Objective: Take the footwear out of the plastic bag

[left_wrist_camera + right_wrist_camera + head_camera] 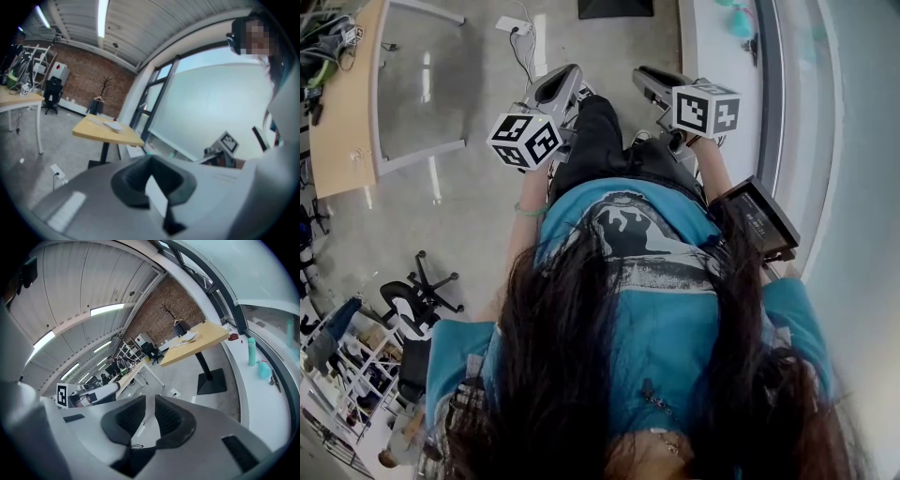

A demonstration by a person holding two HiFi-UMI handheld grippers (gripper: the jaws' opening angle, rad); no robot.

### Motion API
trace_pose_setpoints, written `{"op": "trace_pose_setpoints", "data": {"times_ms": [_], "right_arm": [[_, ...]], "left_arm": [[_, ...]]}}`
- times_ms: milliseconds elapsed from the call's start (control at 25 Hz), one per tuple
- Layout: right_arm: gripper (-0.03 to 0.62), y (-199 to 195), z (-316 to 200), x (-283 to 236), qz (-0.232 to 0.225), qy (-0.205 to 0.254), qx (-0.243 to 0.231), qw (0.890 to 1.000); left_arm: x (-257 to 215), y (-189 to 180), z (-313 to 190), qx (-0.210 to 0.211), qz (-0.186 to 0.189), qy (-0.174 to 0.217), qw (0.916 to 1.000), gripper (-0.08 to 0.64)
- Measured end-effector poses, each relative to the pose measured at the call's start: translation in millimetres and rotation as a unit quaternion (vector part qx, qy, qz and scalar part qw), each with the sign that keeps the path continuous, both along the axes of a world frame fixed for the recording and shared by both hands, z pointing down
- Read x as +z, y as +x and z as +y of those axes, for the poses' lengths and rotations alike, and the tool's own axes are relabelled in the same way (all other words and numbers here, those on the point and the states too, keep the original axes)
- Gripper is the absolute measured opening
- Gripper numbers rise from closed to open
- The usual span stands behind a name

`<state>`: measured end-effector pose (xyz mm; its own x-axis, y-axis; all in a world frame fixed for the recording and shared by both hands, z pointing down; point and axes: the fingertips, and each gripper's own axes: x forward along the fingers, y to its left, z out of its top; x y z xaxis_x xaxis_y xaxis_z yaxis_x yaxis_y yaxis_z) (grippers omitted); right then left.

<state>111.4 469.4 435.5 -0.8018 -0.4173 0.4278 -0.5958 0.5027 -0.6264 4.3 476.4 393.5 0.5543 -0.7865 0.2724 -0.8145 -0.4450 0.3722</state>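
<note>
Footwear and plastic bag: can't be seen in any view, so no look, pose or place to give. My left hand-held gripper [151, 180] has its jaws together with no bag or footwear in them. My right hand-held gripper [149, 416] has its jaws a slit apart, and only floor [187, 380] shows through the gap. In the head view I hold both out in front of me over the floor, and neither touches a task item.

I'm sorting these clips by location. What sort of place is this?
Probably an open-plan office or workshop: a brick wall at the back, a wooden desk on a bare grey floor, and an office chair.
</note>
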Motion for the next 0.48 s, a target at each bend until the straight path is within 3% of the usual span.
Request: {"op": "trace_pose_setpoints", "data": {"times_ms": [240,480], "right_arm": [[0.071,-13.1,0.3,0.8,-0.002,0.012,-0.01,1.0],[0.071,-57.0,-2.2,11.1,-0.003,0.022,-0.027,0.999]], "left_arm": [[5.0,-9.2,6.7,-0.001,-0.01,0.005,0.9999,0.0],[18.0,-51.5,4.2,-0.014,-0.01,0.006,0.9998,0.0]]}}
